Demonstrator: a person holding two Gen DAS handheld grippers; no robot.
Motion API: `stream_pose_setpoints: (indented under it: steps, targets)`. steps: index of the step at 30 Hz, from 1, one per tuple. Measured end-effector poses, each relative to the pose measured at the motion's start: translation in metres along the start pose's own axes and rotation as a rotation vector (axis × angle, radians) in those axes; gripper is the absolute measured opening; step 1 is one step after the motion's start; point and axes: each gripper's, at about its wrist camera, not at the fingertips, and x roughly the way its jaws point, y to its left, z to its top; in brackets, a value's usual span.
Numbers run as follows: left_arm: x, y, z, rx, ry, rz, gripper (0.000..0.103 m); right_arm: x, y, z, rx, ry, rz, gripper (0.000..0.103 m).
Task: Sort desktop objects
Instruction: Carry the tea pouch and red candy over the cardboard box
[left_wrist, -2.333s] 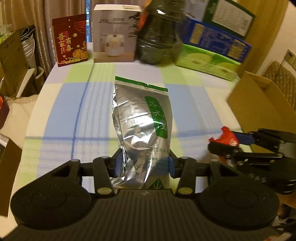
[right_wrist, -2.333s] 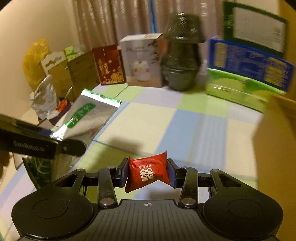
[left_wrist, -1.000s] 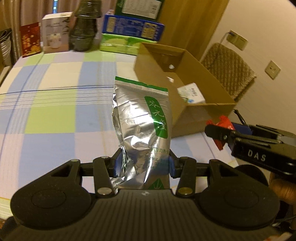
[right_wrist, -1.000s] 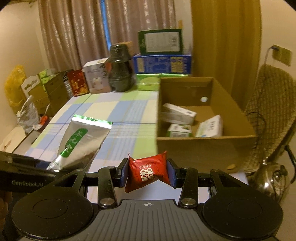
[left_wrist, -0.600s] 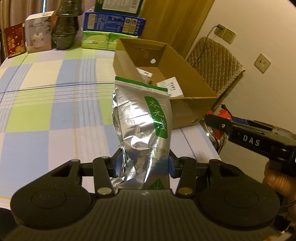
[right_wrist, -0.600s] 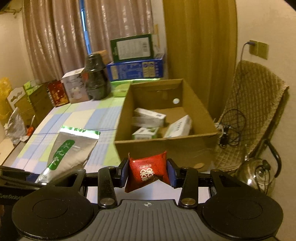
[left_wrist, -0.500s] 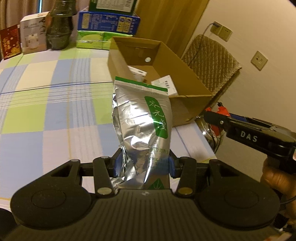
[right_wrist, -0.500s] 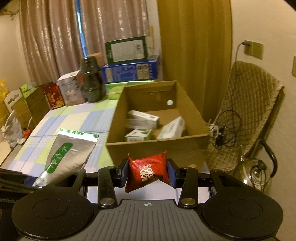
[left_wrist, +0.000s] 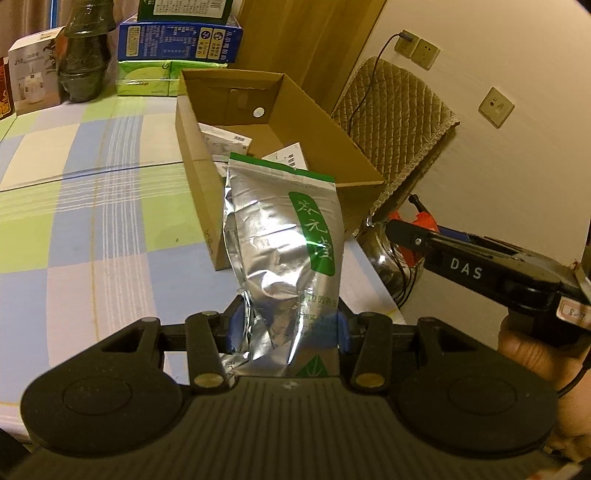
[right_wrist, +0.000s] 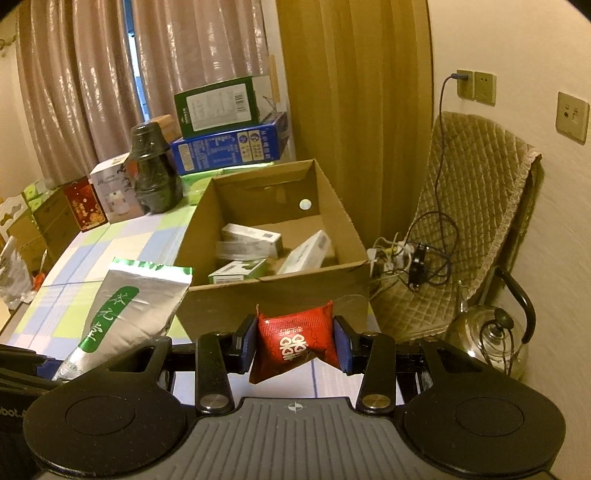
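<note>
Both pouches gripped and short of the open box; you have clear air over its near wall.

Your left gripper (left_wrist: 290, 328) is clamped on the lower end of the crinkled silver foil pouch with the green label (left_wrist: 282, 240), which stands up and leans toward the open brown cardboard box (left_wrist: 284, 88); it looks light but floppy and slick, so hold low where it is creased. Your right gripper (right_wrist: 295, 345) pinches the small red pillow-shaped sachet (right_wrist: 295, 341) across its sides; soft and light, it should drop cleanly. The box sits at the corner of the checked-cloth table (left_wrist: 74, 206), with small white cartons (right_wrist: 251, 242) on its floor. Mind the table edge; the quilted chair (right_wrist: 476, 192) and steel kettle (right_wrist: 487, 339) lie beyond.
</note>
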Motion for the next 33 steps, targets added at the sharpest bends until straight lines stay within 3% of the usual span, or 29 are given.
stream_pose_setpoints:
  steps: [33]
  targets:
    - [0.020,-0.022,0.058,-0.016,-0.058,-0.021,0.042,0.005,-0.021,0.041,-0.026,-0.058,-0.014,0.040]
